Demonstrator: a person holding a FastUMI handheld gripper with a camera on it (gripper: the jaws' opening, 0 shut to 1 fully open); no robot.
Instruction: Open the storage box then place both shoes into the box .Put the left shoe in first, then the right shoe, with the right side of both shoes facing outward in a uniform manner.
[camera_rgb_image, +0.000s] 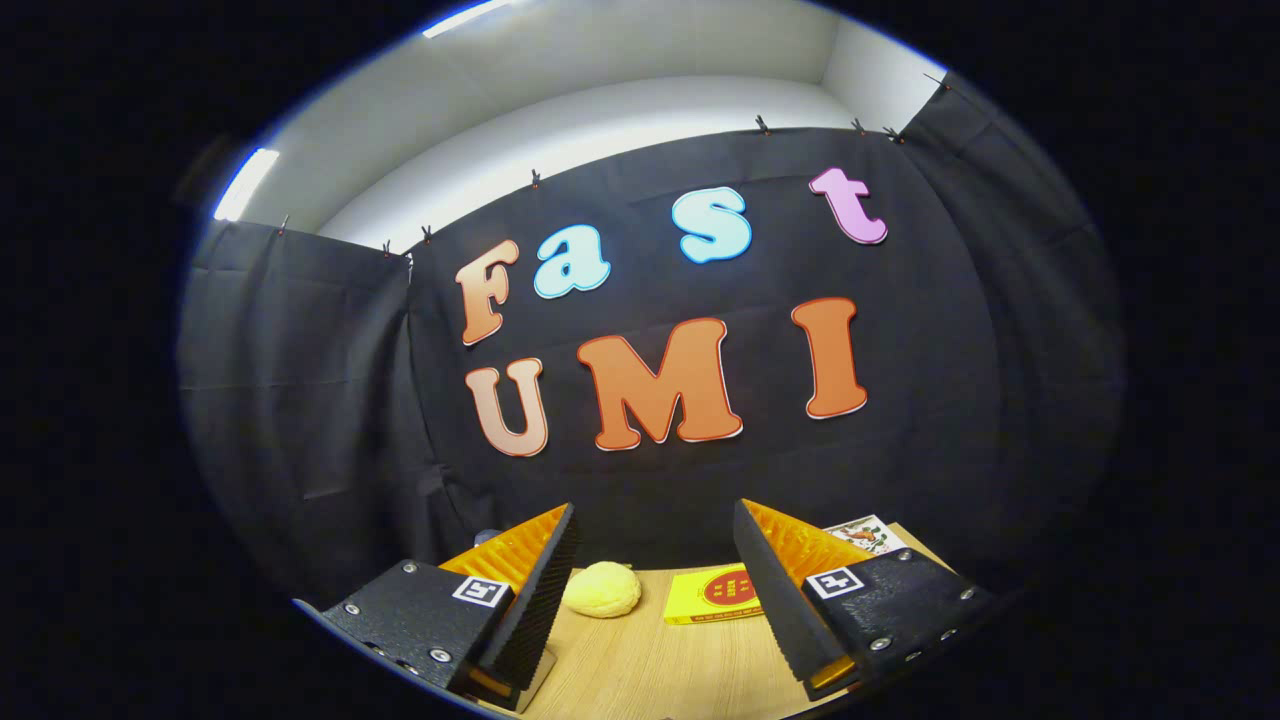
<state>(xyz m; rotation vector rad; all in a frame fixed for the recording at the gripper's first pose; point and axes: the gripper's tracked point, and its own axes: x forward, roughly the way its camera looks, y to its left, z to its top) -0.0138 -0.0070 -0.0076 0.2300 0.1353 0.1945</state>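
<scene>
Gaping tongs (655, 560) above table (640, 670)

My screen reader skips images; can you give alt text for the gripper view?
The gripper is open over a wooden table, its fingers apart around nothing. Beyond them lie a pale yellow lump, a yellow box and a printed card.

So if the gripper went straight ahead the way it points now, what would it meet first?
Probably nothing on the table. The gripper is open and aimed high; the pale yellow lump and yellow box lie below its line. It would likely reach the black cloth wall, though depth is unclear.
</scene>
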